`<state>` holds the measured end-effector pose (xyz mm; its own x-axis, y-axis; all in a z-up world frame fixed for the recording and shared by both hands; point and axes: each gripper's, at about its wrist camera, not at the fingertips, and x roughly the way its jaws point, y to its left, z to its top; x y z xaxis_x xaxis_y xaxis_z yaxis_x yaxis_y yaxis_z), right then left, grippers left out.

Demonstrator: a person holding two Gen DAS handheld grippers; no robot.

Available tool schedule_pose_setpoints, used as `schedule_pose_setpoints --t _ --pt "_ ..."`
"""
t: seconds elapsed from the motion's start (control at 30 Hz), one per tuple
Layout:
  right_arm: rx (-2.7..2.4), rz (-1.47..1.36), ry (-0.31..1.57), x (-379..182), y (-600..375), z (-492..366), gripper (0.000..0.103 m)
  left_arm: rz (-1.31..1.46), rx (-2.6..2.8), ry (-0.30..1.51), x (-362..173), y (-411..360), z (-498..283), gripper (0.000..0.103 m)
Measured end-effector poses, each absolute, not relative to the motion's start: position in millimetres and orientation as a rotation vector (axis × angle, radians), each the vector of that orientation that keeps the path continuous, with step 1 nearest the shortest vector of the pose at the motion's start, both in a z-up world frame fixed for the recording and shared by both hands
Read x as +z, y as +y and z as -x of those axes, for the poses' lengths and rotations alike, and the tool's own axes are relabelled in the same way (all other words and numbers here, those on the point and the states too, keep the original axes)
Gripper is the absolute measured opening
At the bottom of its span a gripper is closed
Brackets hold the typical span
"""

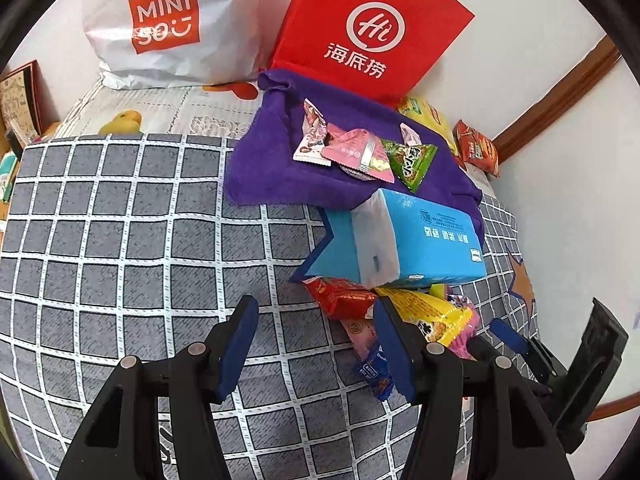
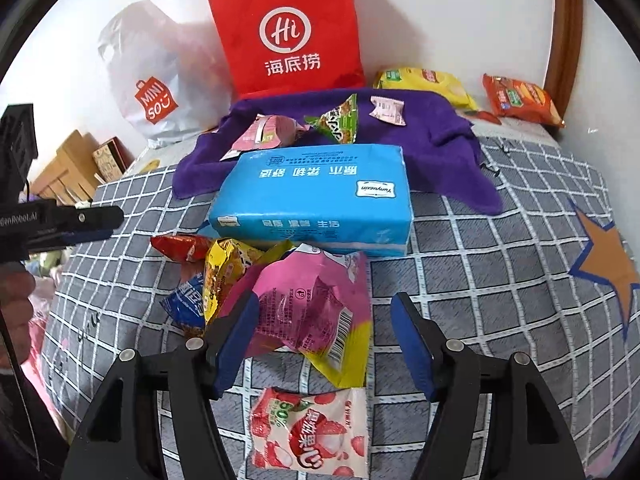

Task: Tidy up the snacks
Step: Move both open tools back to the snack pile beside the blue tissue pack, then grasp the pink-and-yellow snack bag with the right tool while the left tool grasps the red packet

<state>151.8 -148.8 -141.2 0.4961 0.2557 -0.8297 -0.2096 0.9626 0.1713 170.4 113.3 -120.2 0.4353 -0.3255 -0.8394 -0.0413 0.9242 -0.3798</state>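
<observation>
Blue tissue pack (image 1: 420,240) between purple towel (image 1: 280,176) and snack pile (image 1: 404,316), on checked cloth (image 1: 120,240).

Open checked bedspread (image 1: 120,240) left of the snack heap (image 2: 280,292): clear passage. Blue tissue pack (image 2: 316,200) blocks the way from heap to purple towel (image 2: 440,136). Red paper bag (image 2: 288,28) and white plastic bag (image 2: 160,80) wall off the back.

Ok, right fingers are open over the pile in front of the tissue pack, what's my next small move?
Probably ease the right gripper down and close on the pink packet: it lies between the open fingers, topmost in the pile before the blue tissue pack.
</observation>
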Motion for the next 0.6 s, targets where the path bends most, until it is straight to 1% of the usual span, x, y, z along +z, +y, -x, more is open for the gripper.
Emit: schedule_pose_setpoints --t 0.07,0.2,0.23,0.27,0.33,0.37,0.4,0.43,0.47,0.5,0.6 --pt "0.303 -0.063 1.026 -142.8 -145.8 -155.8 0.070 0.372 -0.188 1.111 -120.0 112.1 -169.8 0.057" --pt "0.341 -0.015 1.082 -160.4 -130.3 -168.6 0.077 0.364 -0.185 1.111 -119.6 109.5 -168.8 0.057" --pt "0.349 -0.008 1.084 -164.1 -128.2 -170.6 0.077 0.362 -0.184 1.111 -119.3 108.9 -168.7 0.057" --pt "0.351 -0.016 1.069 -167.6 -127.7 -172.5 0.080 0.360 -0.183 1.108 -119.2 108.1 -167.7 0.057" --pt "0.357 -0.047 1.049 -169.3 -130.5 -174.6 0.081 0.350 -0.184 1.103 -119.7 105.2 -166.7 0.057" --pt "0.372 -0.059 1.052 -169.6 -131.4 -176.0 0.080 0.340 -0.183 1.106 -120.9 103.2 -166.7 0.057" --pt "0.389 -0.067 1.051 -168.7 -133.0 -176.6 0.074 0.333 -0.182 1.109 -122.4 101.5 -167.1 0.057" --pt "0.405 -0.066 1.049 -166.9 -133.6 -176.1 0.073 0.326 -0.181 1.114 -124.6 99.2 -167.4 0.057" --pt "0.410 -0.050 1.045 -164.9 -133.9 -174.8 0.067 0.320 -0.182 1.122 -127.5 96.5 -167.9 0.057" --pt "0.419 -0.024 1.036 -161.7 -134.0 -172.2 0.065 0.318 -0.183 1.127 -130.2 94.0 -168.8 0.057" --pt "0.408 0.039 0.999 -151.7 -140.1 -163.7 0.064 0.320 -0.177 1.145 -140.8 89.0 -174.6 0.057"
